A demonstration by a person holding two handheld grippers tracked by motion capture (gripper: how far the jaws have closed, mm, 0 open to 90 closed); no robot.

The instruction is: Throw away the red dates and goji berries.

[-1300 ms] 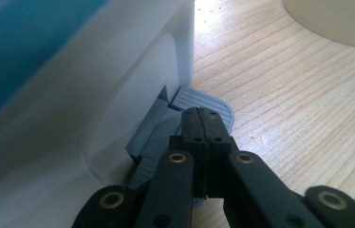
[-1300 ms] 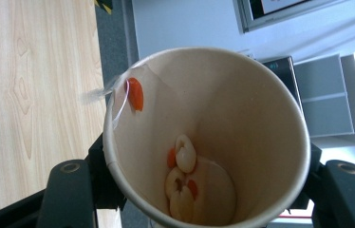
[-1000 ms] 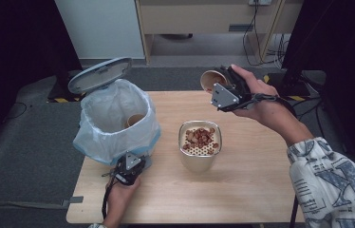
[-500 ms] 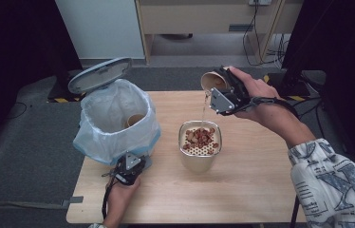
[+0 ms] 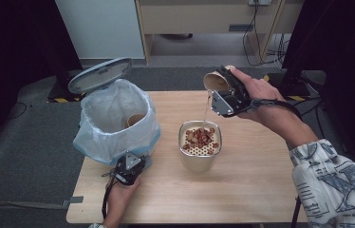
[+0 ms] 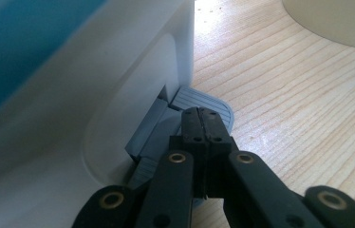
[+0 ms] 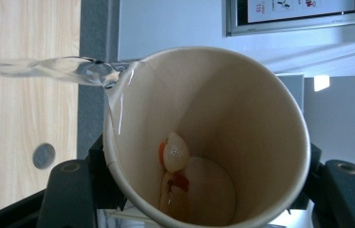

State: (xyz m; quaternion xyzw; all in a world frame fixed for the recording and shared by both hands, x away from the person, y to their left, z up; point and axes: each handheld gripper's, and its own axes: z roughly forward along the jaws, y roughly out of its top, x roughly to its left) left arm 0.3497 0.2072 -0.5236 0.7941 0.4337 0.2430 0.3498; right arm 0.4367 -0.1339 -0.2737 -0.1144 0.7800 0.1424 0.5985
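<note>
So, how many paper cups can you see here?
2. One paper cup is tipped in the right gripper, pouring liquid into the strainer pot. The other cup lies inside the trash bin; more may be hidden under the bag.

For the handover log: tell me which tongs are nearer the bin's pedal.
Left. The left tongs rest shut on the pedal; the right tongs hold a paper cup above the strainer.

A framed wall notice [image 7: 295,13] in the right gripper view bears red digits, seemingly "119".
</note>
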